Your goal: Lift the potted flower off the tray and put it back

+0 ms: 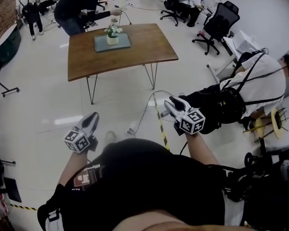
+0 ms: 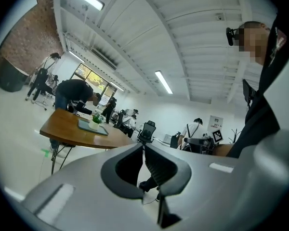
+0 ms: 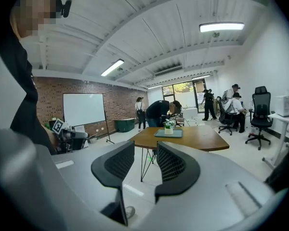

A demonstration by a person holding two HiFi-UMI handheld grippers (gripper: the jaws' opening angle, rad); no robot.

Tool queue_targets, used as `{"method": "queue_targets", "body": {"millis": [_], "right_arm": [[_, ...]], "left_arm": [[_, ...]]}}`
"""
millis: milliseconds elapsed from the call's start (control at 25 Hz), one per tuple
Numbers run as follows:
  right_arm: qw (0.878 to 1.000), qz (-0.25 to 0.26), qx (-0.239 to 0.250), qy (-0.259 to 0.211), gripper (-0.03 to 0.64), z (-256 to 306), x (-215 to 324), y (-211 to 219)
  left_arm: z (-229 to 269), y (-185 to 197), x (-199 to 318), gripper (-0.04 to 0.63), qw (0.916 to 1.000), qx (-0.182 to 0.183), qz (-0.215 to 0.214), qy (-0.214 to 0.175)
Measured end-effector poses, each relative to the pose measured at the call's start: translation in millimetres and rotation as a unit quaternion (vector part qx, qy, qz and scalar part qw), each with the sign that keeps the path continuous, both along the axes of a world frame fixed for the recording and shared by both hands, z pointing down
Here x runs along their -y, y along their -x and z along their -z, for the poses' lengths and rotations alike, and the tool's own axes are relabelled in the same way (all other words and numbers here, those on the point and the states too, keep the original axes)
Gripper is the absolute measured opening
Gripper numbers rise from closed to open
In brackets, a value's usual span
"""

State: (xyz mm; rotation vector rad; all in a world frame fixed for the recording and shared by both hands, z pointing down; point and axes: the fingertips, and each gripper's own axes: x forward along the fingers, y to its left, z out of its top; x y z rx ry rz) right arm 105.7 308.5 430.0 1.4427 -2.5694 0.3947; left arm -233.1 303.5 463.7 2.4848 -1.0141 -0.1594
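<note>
A small potted flower (image 1: 112, 34) in a white pot stands on a grey-green tray (image 1: 123, 43), on a brown wooden table (image 1: 149, 47) well ahead of me across the floor. Both grippers are held at waist height, far short of the table. My left gripper (image 1: 93, 117) is shut with nothing in it; its own view shows the jaws closed together (image 2: 143, 147) and the flower (image 2: 95, 121) far off to the left. My right gripper (image 1: 171, 101) stands open and empty (image 3: 145, 150), with the flower (image 3: 169, 126) and tray (image 3: 176, 134) seen just above its jaws.
A person (image 1: 79, 4) bends over the table's far side. Office chairs (image 1: 216, 25) and a seated person (image 1: 255, 85) are on the right. A cable and yellow-black tape (image 1: 160, 124) lie on the floor between me and the table. A whiteboard (image 3: 83, 109) stands by the brick wall.
</note>
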Motion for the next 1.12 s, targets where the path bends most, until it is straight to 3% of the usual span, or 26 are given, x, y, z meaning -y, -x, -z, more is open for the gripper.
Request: {"method": "queue_targets", "body": {"millis": [200,400,520,760,880,1120], "right_arm": [[0.999,-0.035,-0.02,-0.014,0.168,14,84,2],[0.996,-0.085,-0.013,-0.022,0.178,36,149,-4],[0.995,-0.102,-0.013,-0.011,0.189,33,188,-4],[0.994,-0.112,-0.006,0.011,0.195,2,242,-44],[0.996,-0.089,-0.001,0.009,0.199,-9,284,-79],[1.0,0.017,0.006,0.008,0.209,-21,408,-131]], "left_arm": [[-8,-6,110,0.003,0.999,-0.011,-0.043,-0.012],[11,-16,209,0.032,0.9939,0.023,-0.1,-0.041],[13,-20,271,0.056,0.9922,0.035,-0.112,-0.045],[-14,-57,334,0.111,0.9938,0.051,-0.094,-0.032],[-23,-91,359,0.134,0.9949,0.06,-0.077,-0.027],[-31,-144,436,0.189,0.9967,0.072,0.034,0.015]]}}
